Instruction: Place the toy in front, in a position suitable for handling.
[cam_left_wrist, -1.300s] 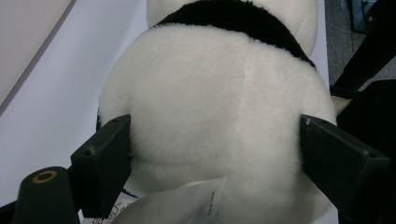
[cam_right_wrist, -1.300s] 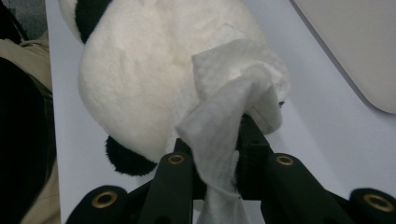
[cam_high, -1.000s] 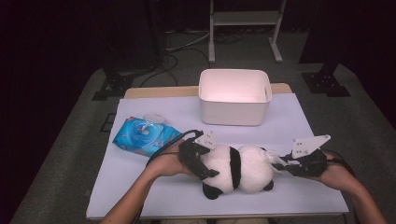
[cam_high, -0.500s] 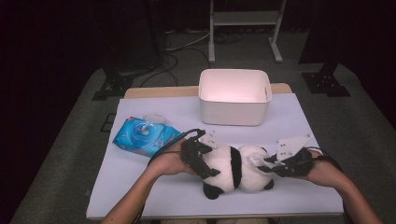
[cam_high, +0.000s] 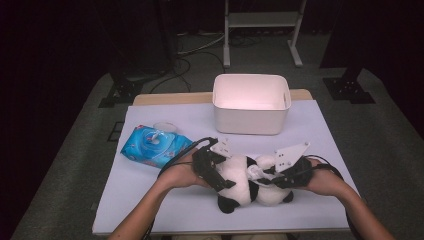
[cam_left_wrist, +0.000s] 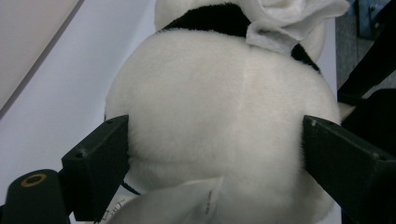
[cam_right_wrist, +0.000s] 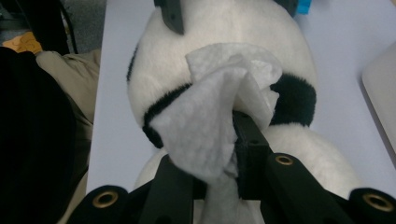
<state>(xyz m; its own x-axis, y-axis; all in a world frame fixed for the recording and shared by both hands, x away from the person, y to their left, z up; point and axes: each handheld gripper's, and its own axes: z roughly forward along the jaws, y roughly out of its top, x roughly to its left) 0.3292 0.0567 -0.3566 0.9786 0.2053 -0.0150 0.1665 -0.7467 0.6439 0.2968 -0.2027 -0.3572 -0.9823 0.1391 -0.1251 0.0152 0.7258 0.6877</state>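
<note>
- Plush panda (cam_high: 250, 182), near the white bin (cam_high: 251, 102), clamped wide by left gripper (cam_left_wrist: 215, 154)
- White wipe (cam_right_wrist: 219, 121) pinched in right gripper (cam_right_wrist: 212, 163), touching panda

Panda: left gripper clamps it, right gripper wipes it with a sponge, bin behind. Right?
Not a sponge. The right gripper view shows the right gripper pinching a white wipe against the panda. The left gripper does straddle the panda; the bin is behind.

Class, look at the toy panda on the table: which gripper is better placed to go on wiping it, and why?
Right. The right gripper is shut on the white wipe against the panda; the left gripper spans the panda's body, steadying it.
</note>
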